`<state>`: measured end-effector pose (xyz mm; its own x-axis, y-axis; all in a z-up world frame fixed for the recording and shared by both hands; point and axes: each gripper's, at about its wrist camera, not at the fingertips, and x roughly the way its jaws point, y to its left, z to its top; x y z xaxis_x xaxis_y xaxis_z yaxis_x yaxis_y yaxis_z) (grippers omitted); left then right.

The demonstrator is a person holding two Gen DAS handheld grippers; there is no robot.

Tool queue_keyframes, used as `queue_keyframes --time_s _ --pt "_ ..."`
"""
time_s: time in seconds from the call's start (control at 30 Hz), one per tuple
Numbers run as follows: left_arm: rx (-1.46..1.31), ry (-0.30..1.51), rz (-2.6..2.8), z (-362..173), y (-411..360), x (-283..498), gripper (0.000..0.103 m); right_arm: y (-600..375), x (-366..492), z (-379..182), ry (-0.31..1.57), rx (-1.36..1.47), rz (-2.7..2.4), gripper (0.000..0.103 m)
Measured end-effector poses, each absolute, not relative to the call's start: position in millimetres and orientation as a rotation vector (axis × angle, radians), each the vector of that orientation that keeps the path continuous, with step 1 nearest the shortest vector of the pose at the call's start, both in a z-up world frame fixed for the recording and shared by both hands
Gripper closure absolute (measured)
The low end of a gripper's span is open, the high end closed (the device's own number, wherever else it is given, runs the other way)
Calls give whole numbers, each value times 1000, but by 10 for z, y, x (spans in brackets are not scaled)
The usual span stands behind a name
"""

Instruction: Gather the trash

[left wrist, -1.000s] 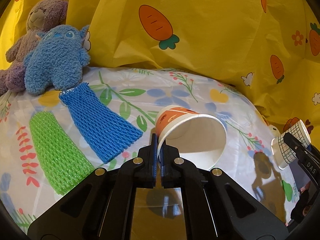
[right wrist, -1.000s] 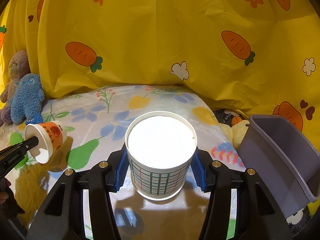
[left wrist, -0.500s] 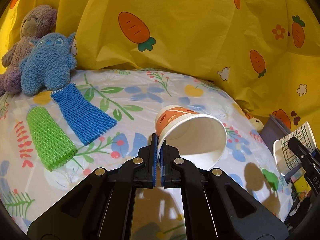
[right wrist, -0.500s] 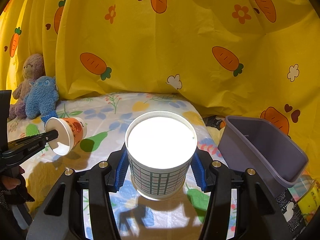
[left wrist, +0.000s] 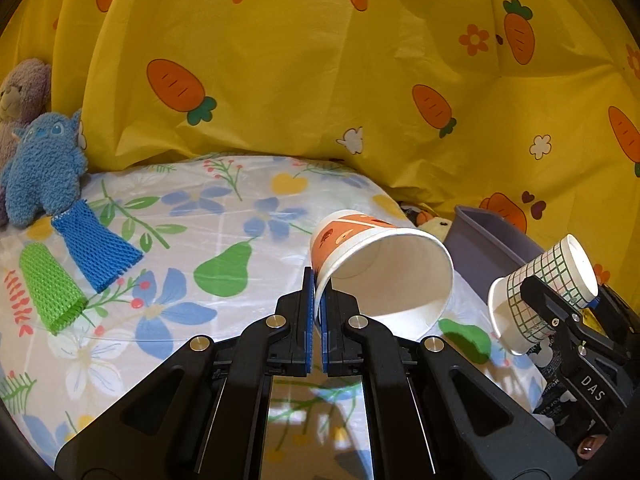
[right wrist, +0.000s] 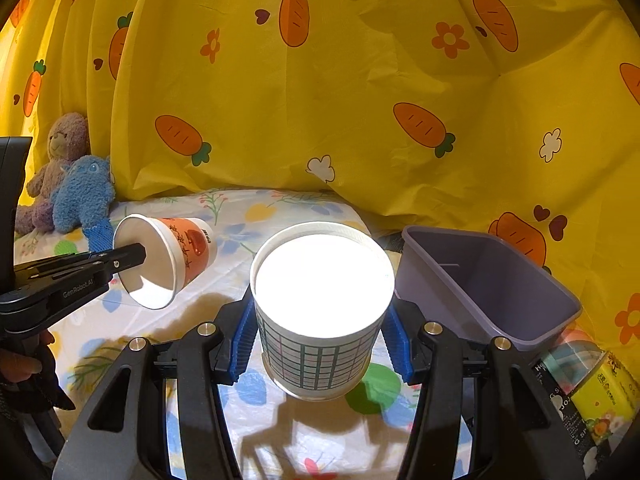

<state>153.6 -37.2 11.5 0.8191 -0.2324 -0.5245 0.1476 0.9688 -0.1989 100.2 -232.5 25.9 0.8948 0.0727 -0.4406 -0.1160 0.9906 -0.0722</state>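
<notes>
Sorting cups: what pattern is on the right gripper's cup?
A green grid on white; the checked cup shows best in the left wrist view.

A child's room at home. Plush toys (left wrist: 42,178) sit by a carrot-print curtain (left wrist: 320,80). Floral cloth (left wrist: 224,216) covers the surface.

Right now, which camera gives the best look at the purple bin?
The right wrist view: the purple bin shows its open mouth, inside walls and near rim. In the left wrist view only a corner shows, behind the orange cup and checked cup.
</notes>
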Motion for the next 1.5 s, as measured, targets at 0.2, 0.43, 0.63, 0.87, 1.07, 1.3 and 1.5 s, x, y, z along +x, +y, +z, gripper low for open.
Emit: queue_keyframes --time_s 0.2,0.43,0.63,0.87,1.07,1.3,1.5 --pt "-124 574 -273 213 -708 1544 101 -2491 933 302 441 -88 70 49" --pt "-100 573 -369 332 -1109 1614 101 -2723 927 364 428 -72 25 49" --pt "-75 566 -415 407 -1417 1778 101 -2996 1020 444 415 -43 -45 49" --pt "-59 576 -487 456 -1755 2048 101 -3348 1199 532 401 11 -131 49" --pt "-62 592 -545 464 -2041 2306 101 -3615 1340 574 390 59 -207 49" --pt "-91 632 -605 405 -2258 2552 101 -3801 1466 469 423 70 -266 49" --pt "-94 654 -640 337 -2429 2620 101 -3886 1507 391 442 75 -290 49"
